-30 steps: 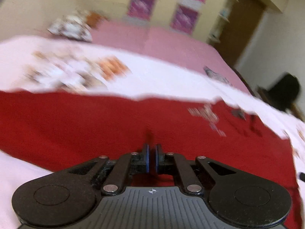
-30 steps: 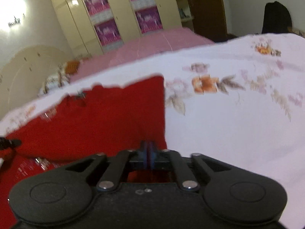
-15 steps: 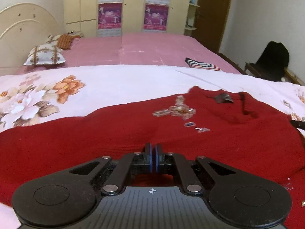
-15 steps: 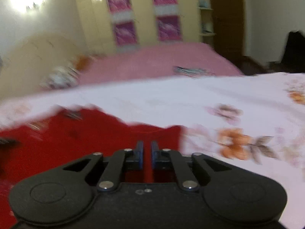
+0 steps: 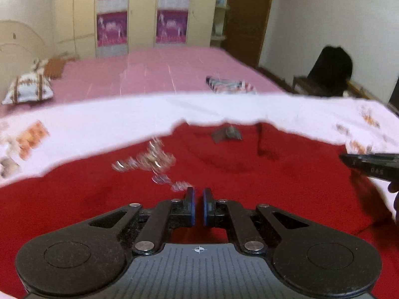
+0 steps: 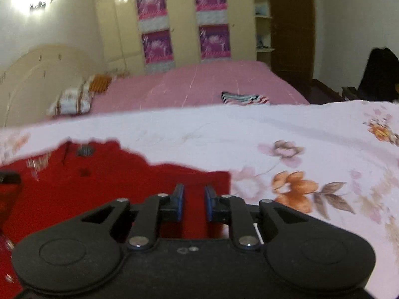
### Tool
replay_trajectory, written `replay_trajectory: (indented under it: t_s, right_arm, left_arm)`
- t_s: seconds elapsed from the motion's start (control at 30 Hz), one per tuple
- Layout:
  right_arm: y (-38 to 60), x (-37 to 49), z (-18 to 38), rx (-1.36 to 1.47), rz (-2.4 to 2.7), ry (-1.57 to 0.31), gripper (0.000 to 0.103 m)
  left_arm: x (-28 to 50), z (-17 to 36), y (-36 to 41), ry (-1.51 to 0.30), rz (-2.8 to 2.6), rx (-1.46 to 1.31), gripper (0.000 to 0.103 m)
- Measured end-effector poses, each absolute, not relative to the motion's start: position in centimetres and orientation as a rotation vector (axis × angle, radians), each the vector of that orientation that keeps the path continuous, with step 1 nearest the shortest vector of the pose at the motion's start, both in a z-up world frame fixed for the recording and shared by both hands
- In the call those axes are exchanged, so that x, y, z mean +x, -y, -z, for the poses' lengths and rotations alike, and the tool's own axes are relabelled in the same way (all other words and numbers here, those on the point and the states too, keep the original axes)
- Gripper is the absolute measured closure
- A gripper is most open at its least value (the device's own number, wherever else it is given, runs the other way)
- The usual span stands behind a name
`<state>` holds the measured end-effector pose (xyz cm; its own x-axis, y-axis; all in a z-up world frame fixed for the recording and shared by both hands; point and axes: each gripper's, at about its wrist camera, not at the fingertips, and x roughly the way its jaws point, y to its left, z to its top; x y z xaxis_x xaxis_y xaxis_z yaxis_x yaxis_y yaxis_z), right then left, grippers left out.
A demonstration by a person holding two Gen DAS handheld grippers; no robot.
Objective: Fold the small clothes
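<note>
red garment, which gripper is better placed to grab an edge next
Probably right: the right gripper hangs at the side edge of the red garment, jaws just opened, nothing pinched. The left gripper is shut over its middle, away from any edge.

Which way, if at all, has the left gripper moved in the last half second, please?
Yes, rightward: the left gripper now sits right of the red sweater's sequin motif, and the striped cloth on the pink bed has slid left in view.
</note>
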<state>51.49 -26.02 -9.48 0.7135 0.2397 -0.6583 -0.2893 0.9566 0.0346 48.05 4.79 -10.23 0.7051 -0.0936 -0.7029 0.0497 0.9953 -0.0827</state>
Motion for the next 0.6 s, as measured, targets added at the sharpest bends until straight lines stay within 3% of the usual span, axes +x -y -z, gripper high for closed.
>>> replay_trajectory:
  t_s: [0.13,0.17,0.2,0.23,0.27,0.37,0.47,0.6]
  right_arm:
    - [25.8,51.6,8.9,-0.103,-0.265,-0.731,0.087]
    - [25.9,51.3,8.4,-0.102,-0.265,-0.727,0.086]
    - [26.0,50.6,7.9,-0.091,-0.274,-0.71,0.085]
    - [26.2,49.8,7.4,-0.076,-0.286,-0.689,0.084]
    - [26.3,48.8,7.0,-0.066,-0.301,-0.673,0.083]
    - [25.8,46.0,7.0,-0.08,-0.35,-0.645,0.079]
    - [24.1,44.8,9.3,-0.191,-0.352,-0.688,0.069]
    - [23.5,44.8,8.6,-0.219,-0.329,-0.682,0.069]
  left_arm:
    - [47.7,10.3,-5.5,-0.78,0.049,-0.134,0.096]
    - [47.3,9.9,-5.4,-0.774,0.031,-0.122,0.092]
    - [46.8,9.6,-5.3,-0.752,0.016,-0.107,0.082]
    - [46.0,9.4,-5.3,-0.732,0.005,-0.104,0.037]
    - [45.3,9.3,-5.3,-0.707,-0.002,-0.099,0.009]
    - [43.8,10.2,-4.4,-0.726,-0.008,-0.002,0.009]
    - [42.8,11.8,-4.0,-0.725,-0.011,0.049,0.009]
    - [42.1,10.4,-5.8,-0.733,-0.079,0.021,0.009]
